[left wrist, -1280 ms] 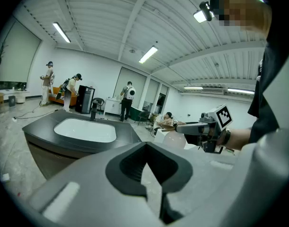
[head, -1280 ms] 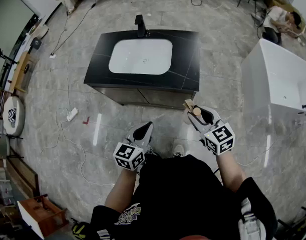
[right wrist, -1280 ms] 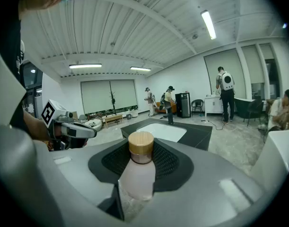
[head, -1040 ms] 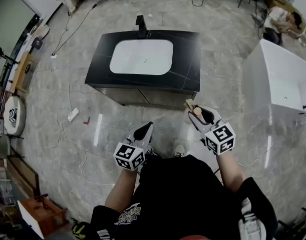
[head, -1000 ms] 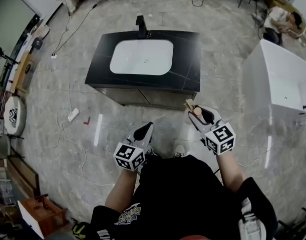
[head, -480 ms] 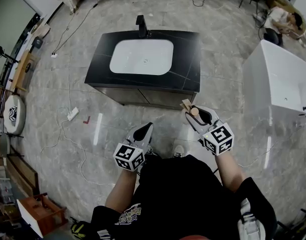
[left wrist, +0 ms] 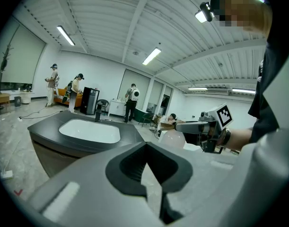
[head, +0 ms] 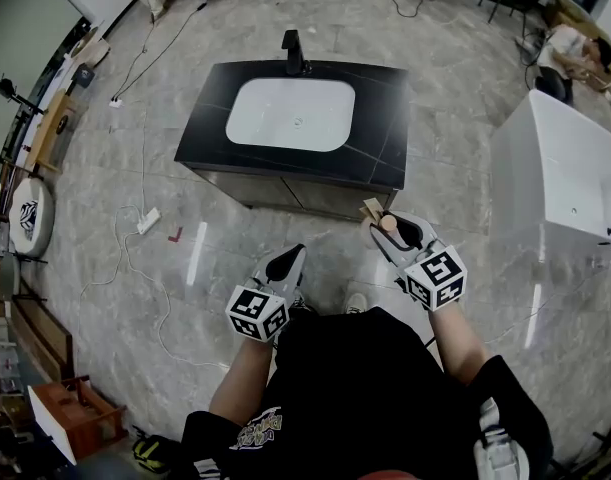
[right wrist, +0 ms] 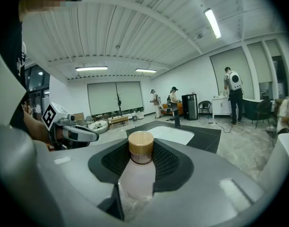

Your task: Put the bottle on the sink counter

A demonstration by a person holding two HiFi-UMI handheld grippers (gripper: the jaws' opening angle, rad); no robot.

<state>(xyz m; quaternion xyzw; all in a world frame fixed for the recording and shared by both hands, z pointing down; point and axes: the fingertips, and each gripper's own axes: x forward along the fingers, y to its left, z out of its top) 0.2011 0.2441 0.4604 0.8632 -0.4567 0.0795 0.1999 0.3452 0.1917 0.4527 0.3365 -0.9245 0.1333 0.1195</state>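
**The gap to close runs forward and slightly leftward**

At the left, the left gripper point(head: 291, 259) is held low in front of the person's body. Its jaws are pressed together with nothing between them, and it plays no part in the carry.

Ahead of it, across a strip of grey marble floor point(head: 135, 168), stands the black stone-topped sink table point(head: 385, 118). A white basin point(head: 290, 114) is sunk into the middle of the table and a black tap point(head: 293, 52) stands at its far edge. The bare black top to the right of the basin is the free landing ground.

At the right, the right gripper point(head: 389, 228) has its jaws spread wide and clamped around the pale pink plastic bottle point(right wrist: 136, 178). The bottle is off the table, in the air short of its front right corner. Its long axis runs along the jaws, with the tan round cap point(right wrist: 141, 147) leading and aimed at the table.

This hand is clearly the nearer one. The bottle probably has to travel forward and a little left, and be tipped upright before release.
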